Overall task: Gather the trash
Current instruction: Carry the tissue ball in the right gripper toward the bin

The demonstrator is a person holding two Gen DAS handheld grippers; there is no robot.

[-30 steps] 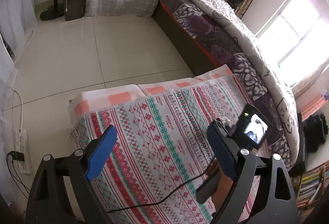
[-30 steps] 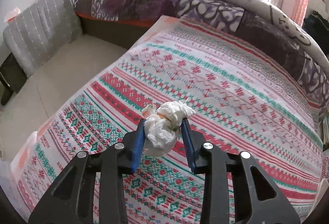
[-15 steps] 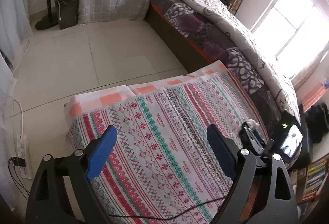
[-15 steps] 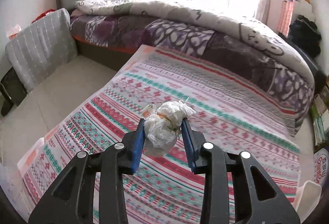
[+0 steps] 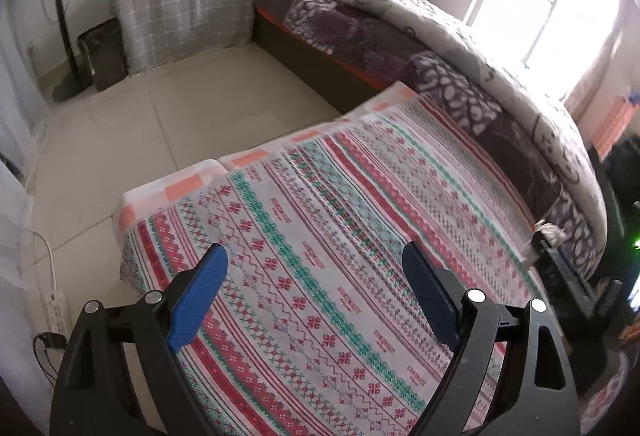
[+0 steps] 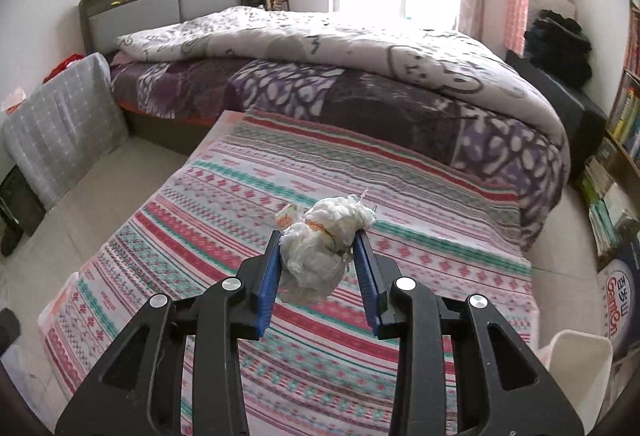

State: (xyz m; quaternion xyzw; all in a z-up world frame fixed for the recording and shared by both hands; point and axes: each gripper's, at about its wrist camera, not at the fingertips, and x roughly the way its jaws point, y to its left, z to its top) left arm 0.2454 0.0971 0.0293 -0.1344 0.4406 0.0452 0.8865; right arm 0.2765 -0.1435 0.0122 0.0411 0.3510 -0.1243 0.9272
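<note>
A crumpled white wad of tissue and plastic (image 6: 320, 248), with orange flecks, is held above the striped blanket (image 6: 360, 196); my right gripper (image 6: 318, 256) is shut on it, blue pads pressing both sides. In the left wrist view my left gripper (image 5: 316, 276) stands wide open over the same striped blanket (image 5: 320, 236), with nothing between its fingers. At the right edge of that view the wad (image 5: 550, 230) shows small in the right gripper. A white bin rim (image 6: 576, 352) shows at the lower right of the right wrist view.
A large bed (image 6: 360, 76) with a purple cover and white duvet lies beyond the blanket. A grey checked covered piece (image 5: 184, 4) and a dark bin (image 5: 102, 52) stand by the far wall. Tiled floor (image 5: 140, 132) lies left. Bookshelves (image 6: 624, 124) stand right. A power strip (image 5: 56, 312) lies on the floor.
The right gripper has risen with the wad, so more of the room and the white bin rim show. The left gripper has swung sideways; the right gripper has slid to the view's right edge.
</note>
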